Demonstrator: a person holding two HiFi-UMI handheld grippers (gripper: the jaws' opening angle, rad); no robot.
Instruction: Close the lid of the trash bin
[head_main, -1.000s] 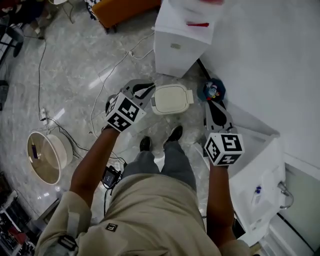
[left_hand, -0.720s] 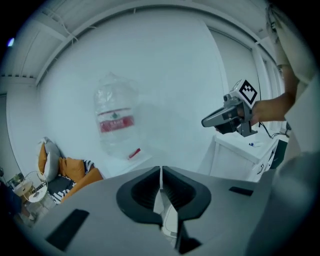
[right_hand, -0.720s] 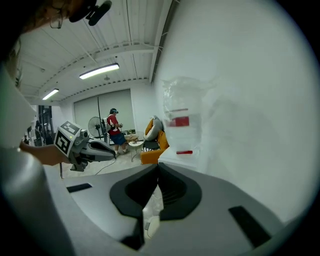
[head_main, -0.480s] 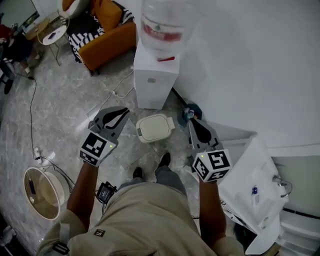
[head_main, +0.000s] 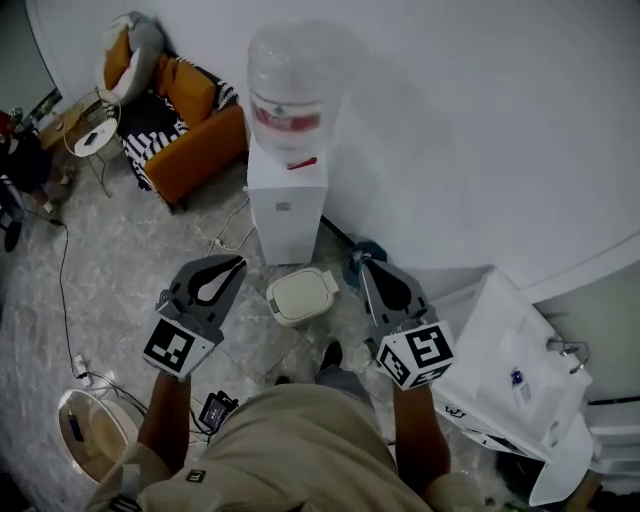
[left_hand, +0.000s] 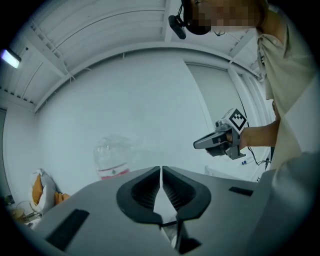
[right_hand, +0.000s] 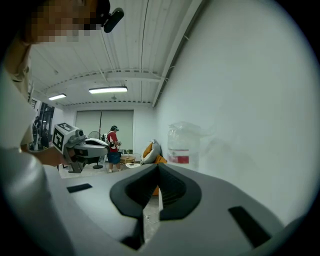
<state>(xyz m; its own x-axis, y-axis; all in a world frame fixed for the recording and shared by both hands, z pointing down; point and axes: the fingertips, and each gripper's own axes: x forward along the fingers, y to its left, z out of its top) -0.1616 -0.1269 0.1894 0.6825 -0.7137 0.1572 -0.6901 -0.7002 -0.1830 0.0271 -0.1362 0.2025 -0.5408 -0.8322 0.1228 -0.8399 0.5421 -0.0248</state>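
The small cream trash bin (head_main: 301, 295) stands on the floor with its lid down flat, in front of the water dispenser (head_main: 285, 205). My left gripper (head_main: 238, 263) is held up to the bin's left, jaws shut with nothing between them; its tips meet in the left gripper view (left_hand: 160, 172). The right gripper (head_main: 363, 267) hangs to the bin's right, also shut and holding nothing (right_hand: 158, 167). Neither touches the bin. Each gripper shows in the other's view: the right one (left_hand: 220, 141) and the left one (right_hand: 82, 145). The bin is hidden in both gripper views.
An orange sofa (head_main: 190, 125) sits at the back left. A white wall (head_main: 480, 130) runs along the right, with a white cabinet (head_main: 510, 370) below it. A blue object (head_main: 366, 251) lies by the wall. Cables (head_main: 70, 300) and a round stand (head_main: 85, 430) lie at left.
Both grippers have risen and drawn back from the bin, and the head view has tilted up to show more of the room. The lid stays down.
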